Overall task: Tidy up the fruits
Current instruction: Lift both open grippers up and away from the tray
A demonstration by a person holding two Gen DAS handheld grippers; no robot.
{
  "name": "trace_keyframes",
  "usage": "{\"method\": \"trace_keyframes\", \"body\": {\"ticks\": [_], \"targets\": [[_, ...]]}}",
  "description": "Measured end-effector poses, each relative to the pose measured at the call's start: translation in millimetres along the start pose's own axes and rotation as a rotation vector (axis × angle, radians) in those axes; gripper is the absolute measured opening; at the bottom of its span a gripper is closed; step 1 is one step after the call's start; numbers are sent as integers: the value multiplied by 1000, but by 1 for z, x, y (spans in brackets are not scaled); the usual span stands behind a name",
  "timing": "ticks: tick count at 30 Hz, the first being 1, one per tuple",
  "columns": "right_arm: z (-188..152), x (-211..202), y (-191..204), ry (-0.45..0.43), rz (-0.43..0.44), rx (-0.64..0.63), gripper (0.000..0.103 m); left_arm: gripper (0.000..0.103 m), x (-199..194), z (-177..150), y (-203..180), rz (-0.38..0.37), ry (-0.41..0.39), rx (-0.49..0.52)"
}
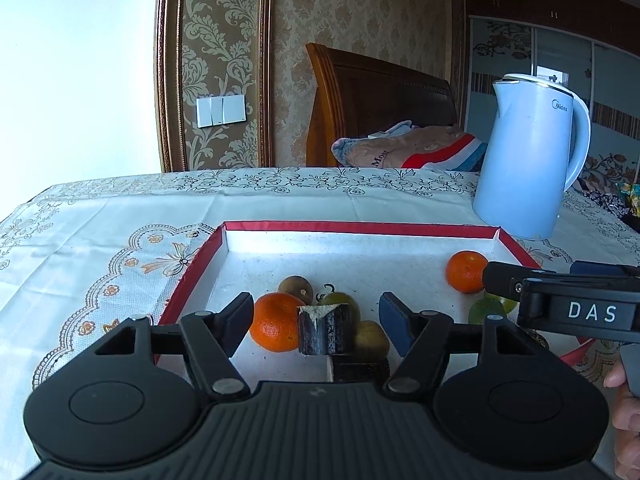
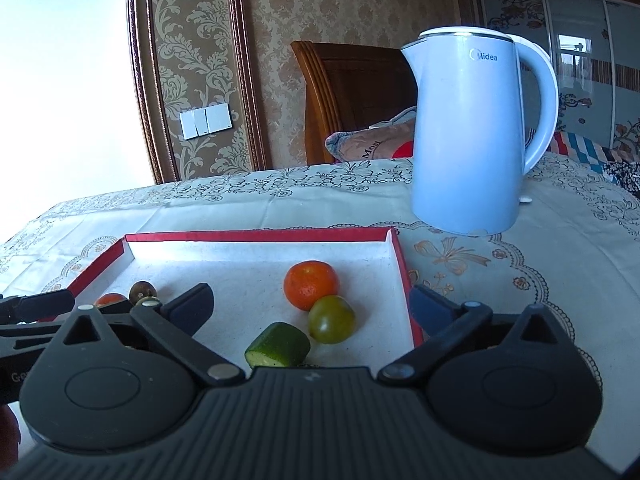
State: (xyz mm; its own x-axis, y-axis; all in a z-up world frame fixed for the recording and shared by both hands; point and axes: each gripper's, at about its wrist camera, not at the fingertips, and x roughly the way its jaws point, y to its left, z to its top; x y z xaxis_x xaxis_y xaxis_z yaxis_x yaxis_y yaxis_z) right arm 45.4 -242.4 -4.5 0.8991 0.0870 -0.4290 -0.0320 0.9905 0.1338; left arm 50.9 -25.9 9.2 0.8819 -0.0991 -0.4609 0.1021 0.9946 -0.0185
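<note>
A shallow white tray with a red rim (image 1: 360, 228) holds the fruit. My left gripper (image 1: 316, 314) is open low over its near left part. Between the fingers lie an orange (image 1: 276, 322), a dark cut sugarcane piece (image 1: 326, 330), a green fruit (image 1: 342, 302) and a yellowish one (image 1: 372, 338); a brown fruit (image 1: 296, 288) sits just beyond. No pad presses on anything. My right gripper (image 2: 312, 308) is wide open over the tray (image 2: 256, 236). An orange (image 2: 311, 290), a green tomato (image 2: 332, 319) and a cucumber piece (image 2: 278, 346) lie on the tray floor between its fingers.
A light blue kettle (image 2: 472, 140) stands on the patterned tablecloth (image 1: 120, 220) just behind the tray's far right corner. One finger (image 1: 508, 280) of the right gripper reaches in from the right edge of the left wrist view. A bed headboard (image 1: 380, 96) and wall lie beyond the table.
</note>
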Motion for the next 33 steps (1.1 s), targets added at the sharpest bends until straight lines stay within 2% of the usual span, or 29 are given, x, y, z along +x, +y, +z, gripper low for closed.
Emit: {"method": "trace_keyframes", "body": {"ticks": [15,28,33], "targets": [[-29,-36,-10,30,47,61,103,69,-27,-18,15,-10,35,-73],[-43,-41,0,84,73,8,103,69,-36,-34,21,9,83,-75],[-44,-43,1,79,76,2,103,69,-36,-36,14,40,81,-29]]}}
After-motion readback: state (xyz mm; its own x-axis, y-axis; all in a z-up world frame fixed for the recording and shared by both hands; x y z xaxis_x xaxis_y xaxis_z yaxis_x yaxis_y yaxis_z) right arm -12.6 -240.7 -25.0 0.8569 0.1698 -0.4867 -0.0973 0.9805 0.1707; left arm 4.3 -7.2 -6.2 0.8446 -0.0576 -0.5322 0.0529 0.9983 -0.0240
